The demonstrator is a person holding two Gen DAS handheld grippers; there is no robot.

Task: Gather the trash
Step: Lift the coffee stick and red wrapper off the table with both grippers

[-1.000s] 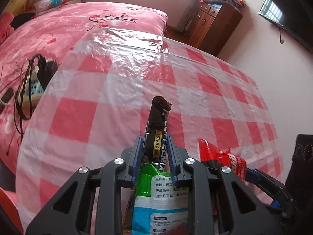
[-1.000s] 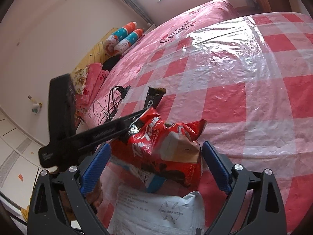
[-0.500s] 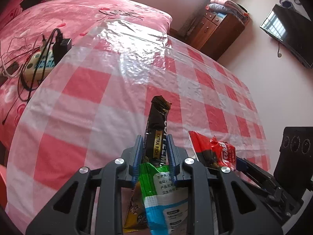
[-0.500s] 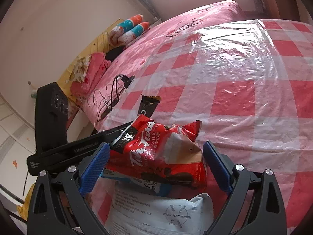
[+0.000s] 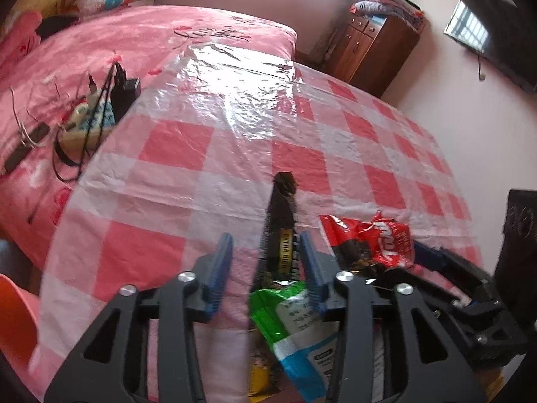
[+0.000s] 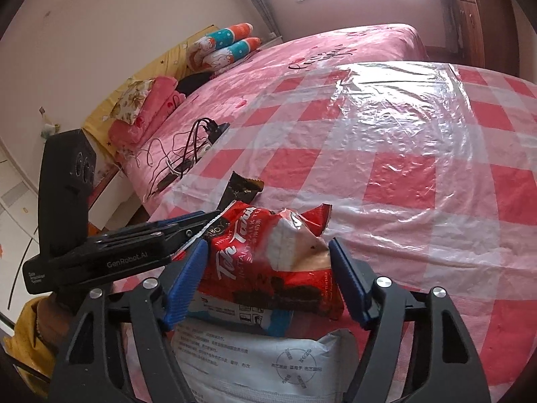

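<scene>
In the left wrist view my left gripper (image 5: 265,252) is open. A black coffee sachet (image 5: 281,221) stands between its fingers, against the right one, above a green, white and blue wrapper (image 5: 295,329). A red milk-tea packet (image 5: 369,241) lies to its right. In the right wrist view my right gripper (image 6: 268,255) is open around that red packet (image 6: 268,262), which lies on other wrappers, a white one (image 6: 255,366) lowest. The left gripper (image 6: 188,225) reaches in from the left there, with the black sachet (image 6: 240,191) at its tip.
A red-and-white checked plastic sheet (image 5: 241,127) covers the pink bed (image 5: 141,40). A power strip with plugs and cables (image 5: 90,114) lies at the sheet's left edge. A wooden cabinet (image 5: 372,50) stands at the far wall. Pillows (image 6: 228,47) lie at the bed head.
My left gripper was shut on the black sachet and has now opened; the sachet rests by the right finger. The right gripper stays open around the red packet.
</scene>
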